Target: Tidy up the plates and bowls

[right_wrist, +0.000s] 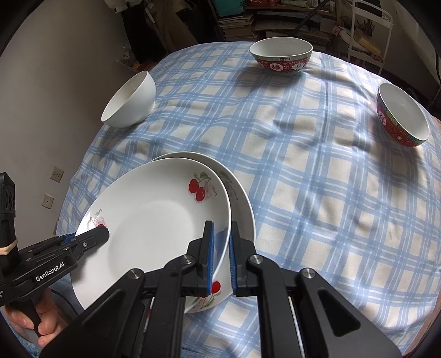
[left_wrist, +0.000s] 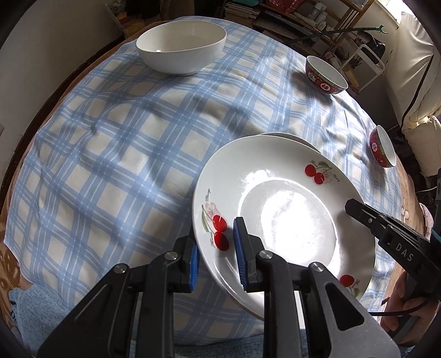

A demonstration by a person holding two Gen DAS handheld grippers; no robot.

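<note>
A white cherry-print plate [left_wrist: 289, 220] [right_wrist: 154, 220] is held tilted between both grippers. My left gripper [left_wrist: 215, 236] [right_wrist: 102, 231] is shut on its left rim, one blue pad above and one below. My right gripper [right_wrist: 222, 247] [left_wrist: 351, 205] is shut on the opposite rim. A second cherry plate [right_wrist: 242, 198] [left_wrist: 289, 136] lies on the cloth, mostly hidden under the held one; I cannot tell whether they touch. A white bowl [left_wrist: 180, 45] [right_wrist: 129, 100] sits far left. Two red patterned bowls [right_wrist: 281, 56] [right_wrist: 402, 115] stand at the far side and the right.
A blue-checked cloth [left_wrist: 110, 165] covers the round table, which drops off on every side. Cluttered shelves [right_wrist: 275, 19] and a white rack [left_wrist: 369, 66] stand behind it. A hand [right_wrist: 41, 325] grips the left gripper's handle.
</note>
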